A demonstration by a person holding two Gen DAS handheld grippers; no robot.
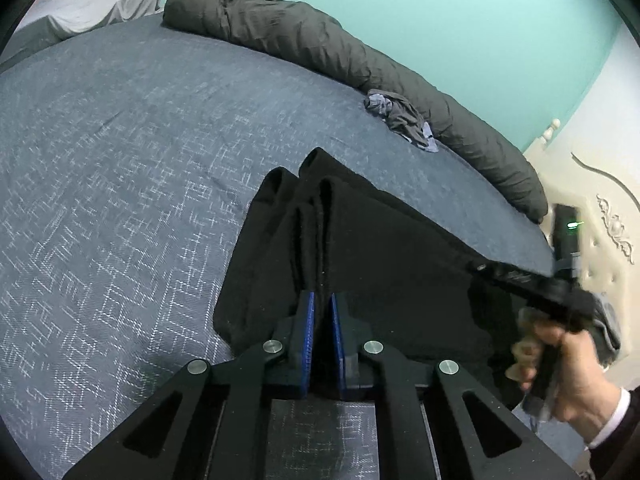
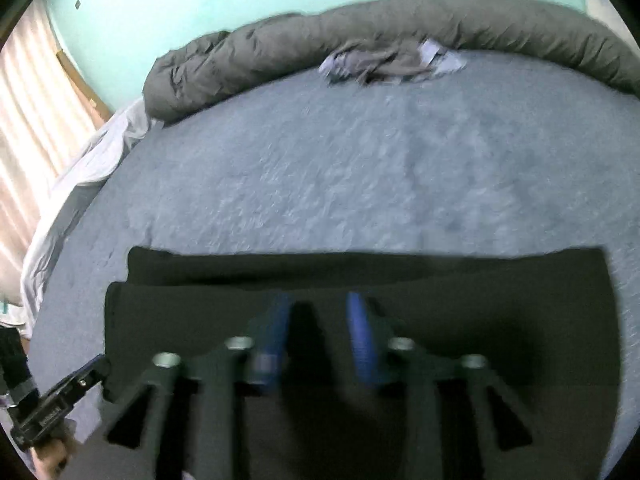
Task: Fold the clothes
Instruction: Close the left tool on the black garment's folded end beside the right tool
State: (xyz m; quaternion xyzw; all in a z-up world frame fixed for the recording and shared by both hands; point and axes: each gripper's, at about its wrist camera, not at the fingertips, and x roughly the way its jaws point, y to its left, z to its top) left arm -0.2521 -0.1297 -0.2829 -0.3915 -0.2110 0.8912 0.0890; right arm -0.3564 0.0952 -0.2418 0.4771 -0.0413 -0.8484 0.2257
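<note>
The bed [image 1: 120, 152] fills both views, a grey duvet [image 1: 320, 44] rolled along its top edge. A black garment [image 1: 380, 248] lies lower centre. The left tongs [image 1: 322, 300] clench its bunched folds — the right tongs [image 2: 318, 312] are parted above it, gripping nothing.

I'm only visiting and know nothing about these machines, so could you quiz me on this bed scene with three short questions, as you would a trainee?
1. True or false: the left gripper has its fingers pinched on the black garment.
2. What lies along the far edge of the bed? A) rolled grey duvet B) suitcase C) lamp
3. Fill in: the right gripper has its fingers ____ above the black garment.

Key: 1 true; 2 A; 3 open.
</note>
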